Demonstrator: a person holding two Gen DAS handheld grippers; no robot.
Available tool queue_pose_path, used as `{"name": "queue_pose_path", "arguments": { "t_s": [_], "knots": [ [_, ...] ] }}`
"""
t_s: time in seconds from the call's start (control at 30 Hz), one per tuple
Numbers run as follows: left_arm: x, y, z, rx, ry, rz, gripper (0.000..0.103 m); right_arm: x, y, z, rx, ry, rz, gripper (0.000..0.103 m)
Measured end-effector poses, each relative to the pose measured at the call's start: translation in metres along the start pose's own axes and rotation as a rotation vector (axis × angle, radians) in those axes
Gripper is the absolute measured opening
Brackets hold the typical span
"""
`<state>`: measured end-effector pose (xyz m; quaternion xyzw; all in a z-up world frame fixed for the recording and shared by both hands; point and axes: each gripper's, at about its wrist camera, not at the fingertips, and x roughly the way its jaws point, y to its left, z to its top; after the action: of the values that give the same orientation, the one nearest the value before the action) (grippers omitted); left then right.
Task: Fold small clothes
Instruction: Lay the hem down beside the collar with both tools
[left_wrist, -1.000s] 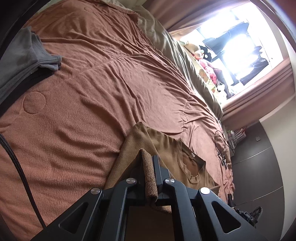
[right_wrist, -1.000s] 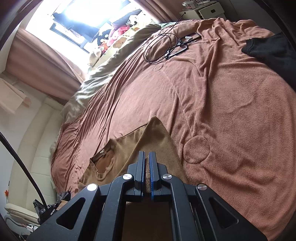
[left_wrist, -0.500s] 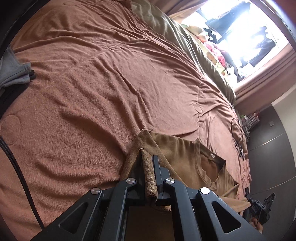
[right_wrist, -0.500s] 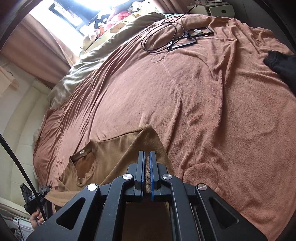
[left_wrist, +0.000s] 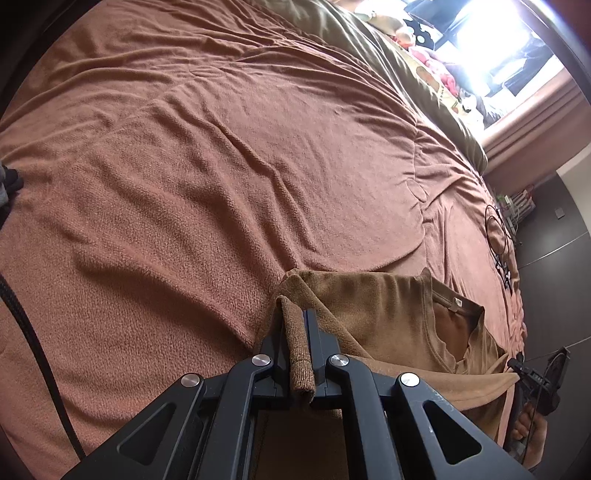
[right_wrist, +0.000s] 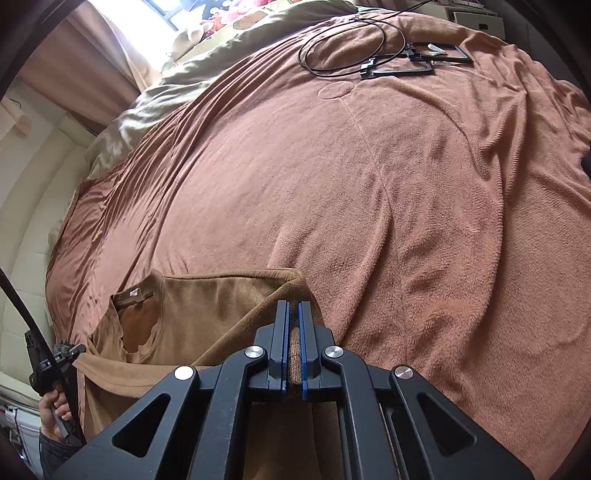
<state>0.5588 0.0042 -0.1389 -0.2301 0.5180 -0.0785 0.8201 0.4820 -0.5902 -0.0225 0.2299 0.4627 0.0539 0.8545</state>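
Observation:
A small brown T-shirt (left_wrist: 369, 314) hangs stretched between both grippers just above the bed, neckline and label facing up. In the left wrist view my left gripper (left_wrist: 295, 314) is shut on a folded edge of the shirt. At the far right of that view the right gripper (left_wrist: 517, 367) pinches the other corner, with a hand (left_wrist: 528, 432) below it. In the right wrist view the right gripper (right_wrist: 293, 306) is shut on the T-shirt (right_wrist: 207, 302). The left gripper (right_wrist: 72, 350) holds the far corner at the lower left.
A rust-brown fleece bedspread (right_wrist: 369, 203) covers the bed. A coiled black cable (right_wrist: 351, 48) and flat black frames (right_wrist: 417, 62) lie at its far end. An olive duvet (left_wrist: 369, 48) lines the window side. Dark clothing (left_wrist: 7, 181) peeks in at the left edge.
Both grippers have carried the shirt across the bed and tipped lower. The grey and black clothes piles have slid almost out of view. The shirt now spans wider between them.

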Motion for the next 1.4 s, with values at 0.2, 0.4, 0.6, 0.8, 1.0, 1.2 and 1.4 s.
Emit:
{"name": "queue_pose_path", "arguments": {
  "t_s": [0.2, 0.4, 0.6, 0.8, 1.0, 1.2, 1.4],
  "knots": [
    [0.018, 0.008, -0.004, -0.015, 0.005, 0.053, 0.004, 0.016, -0.004, -0.006, 0.016, -0.012, -0.044, 0.001],
    [0.016, 0.006, -0.006, -0.017, -0.001, 0.076, 0.004, -0.003, 0.002, -0.008, 0.003, -0.031, -0.042, 0.001],
    [-0.019, -0.004, -0.010, 0.013, -0.019, 0.039, 0.004, -0.057, 0.006, -0.018, 0.001, -0.105, -0.011, 0.001],
    [-0.067, -0.024, -0.013, 0.034, -0.075, -0.039, 0.004, -0.122, 0.014, -0.030, -0.003, -0.211, -0.001, 0.001],
    [-0.098, -0.040, -0.012, 0.033, -0.146, -0.072, 0.004, -0.148, 0.023, -0.041, 0.002, -0.260, -0.043, 0.001],
    [-0.090, -0.039, -0.005, 0.017, -0.161, -0.049, 0.004, -0.115, 0.020, -0.039, 0.032, -0.200, -0.059, 0.001],
    [-0.059, -0.026, -0.001, -0.007, -0.117, -0.001, 0.004, -0.078, 0.013, -0.025, 0.055, -0.151, -0.079, 0.001]
  ]
}}
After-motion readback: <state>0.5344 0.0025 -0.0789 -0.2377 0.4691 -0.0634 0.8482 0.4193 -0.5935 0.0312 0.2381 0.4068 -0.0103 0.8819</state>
